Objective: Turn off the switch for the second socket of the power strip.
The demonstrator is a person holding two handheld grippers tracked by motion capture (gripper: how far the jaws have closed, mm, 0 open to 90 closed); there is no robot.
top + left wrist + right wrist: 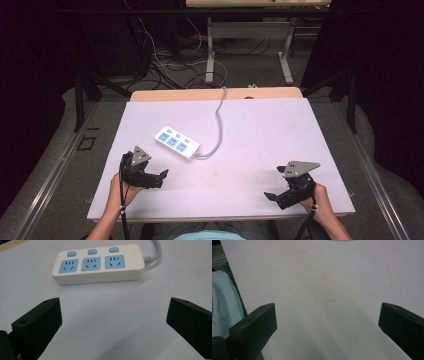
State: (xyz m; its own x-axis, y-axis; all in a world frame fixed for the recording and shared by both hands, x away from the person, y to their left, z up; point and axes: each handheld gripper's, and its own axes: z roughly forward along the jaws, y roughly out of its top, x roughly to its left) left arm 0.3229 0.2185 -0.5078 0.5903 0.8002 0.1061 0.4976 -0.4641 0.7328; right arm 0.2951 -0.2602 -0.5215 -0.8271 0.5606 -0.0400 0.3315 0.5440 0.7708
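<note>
Tabletop (260, 130), white and flat, carries a white three-socket power strip with blue outlets (177, 143) left of centre, its grey cord (218, 125) running to the far edge, while the left gripper (162, 178) and right gripper (272, 190) sit near the front edge, fingers wide apart and empty.

Illumination: table (260, 130) evenly bright, surroundings dark
Shadows: soft, beneath the power strip (98, 263)
Focus: jaws slightly blurred in both gripper views

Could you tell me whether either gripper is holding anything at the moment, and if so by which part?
Nothing is held. The left gripper and right gripper both stand open over the white tabletop, apart from the white three-socket power strip with blue faces.
</note>
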